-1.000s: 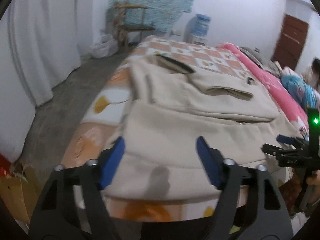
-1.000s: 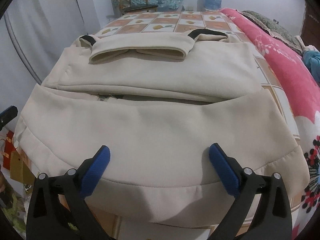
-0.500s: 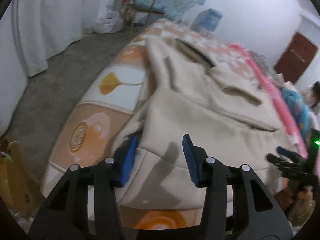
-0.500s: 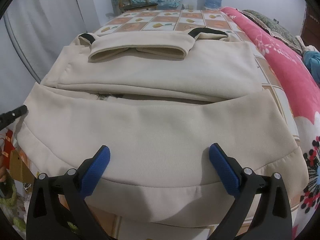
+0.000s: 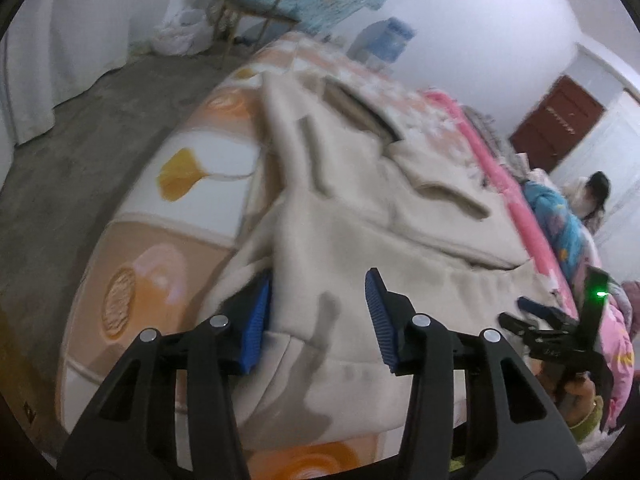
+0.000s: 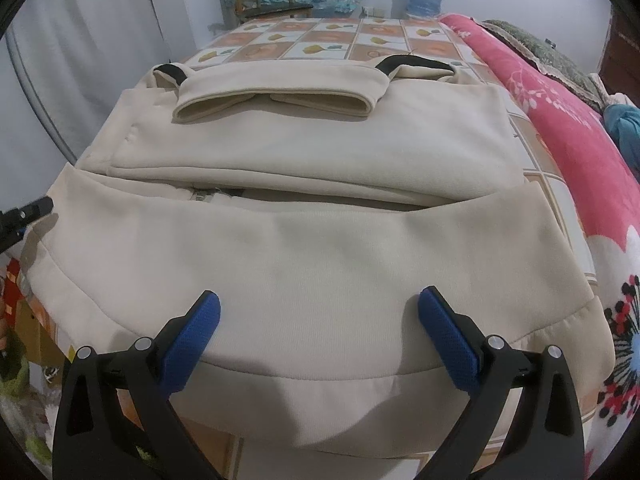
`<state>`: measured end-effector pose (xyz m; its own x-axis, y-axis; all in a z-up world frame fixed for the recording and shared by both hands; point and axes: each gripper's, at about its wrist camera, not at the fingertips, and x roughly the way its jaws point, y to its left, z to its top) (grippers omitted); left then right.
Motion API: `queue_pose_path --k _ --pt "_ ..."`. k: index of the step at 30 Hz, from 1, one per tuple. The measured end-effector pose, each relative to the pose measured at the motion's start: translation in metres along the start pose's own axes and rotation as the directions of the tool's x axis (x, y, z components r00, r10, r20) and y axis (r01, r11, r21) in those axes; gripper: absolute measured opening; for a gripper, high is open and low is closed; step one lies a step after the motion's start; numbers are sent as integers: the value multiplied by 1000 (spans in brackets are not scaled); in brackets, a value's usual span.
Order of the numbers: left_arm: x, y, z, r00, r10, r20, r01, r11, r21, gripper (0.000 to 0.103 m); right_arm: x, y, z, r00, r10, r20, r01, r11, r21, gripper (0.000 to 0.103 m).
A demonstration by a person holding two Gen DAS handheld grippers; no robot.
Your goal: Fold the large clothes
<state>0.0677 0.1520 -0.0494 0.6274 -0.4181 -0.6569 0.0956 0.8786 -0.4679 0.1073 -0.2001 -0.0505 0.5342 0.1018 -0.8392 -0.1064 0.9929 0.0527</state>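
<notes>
Cream fleece jacket (image 6: 320, 240) lies on the bed – left gripper (image 5: 316, 316) straddles its corner, pads not pinching. Right gripper (image 6: 320, 336) hovers spread wide, grasping nothing.

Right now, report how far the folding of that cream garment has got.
Done: the cream garment lies on the bed, sleeves folded across its top. In hand: the left hand-held gripper straddles the near-left corner; the right hand-held gripper hovers open over the hem. Left: folding the bottom up.
</notes>
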Motion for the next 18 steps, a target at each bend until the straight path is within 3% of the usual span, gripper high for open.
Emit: queue_pose_path --k 3,5,7,11,14,18 --pt "-4 -10 3 998 -55 31 54 998 38 44 0 1 -1 1000 -4 2 4 1000 0 97" --pt "4 -10 6 1000 15 7 -15 999 52 44 0 0 -1 1000 -7 5 7 1000 0 97" --pt "20 -10 8 989 144 -40 -141 987 77 39 0 0 -1 1000 -9 7 9 1000 0 97" --pt "24 -25 8 973 230 3 -228 962 148 34 -1 0 -2 1000 -6 9 6 1000 1 97" --pt "33 -42 2 925 378 33 -374 896 240 31 -1 1 -3 1000 -11 22 11 1000 0 97" --pt "38 -59 -6 874 479 77 -478 822 310 30 -3 1 -9 998 -11 67 11 1000 -5 97"
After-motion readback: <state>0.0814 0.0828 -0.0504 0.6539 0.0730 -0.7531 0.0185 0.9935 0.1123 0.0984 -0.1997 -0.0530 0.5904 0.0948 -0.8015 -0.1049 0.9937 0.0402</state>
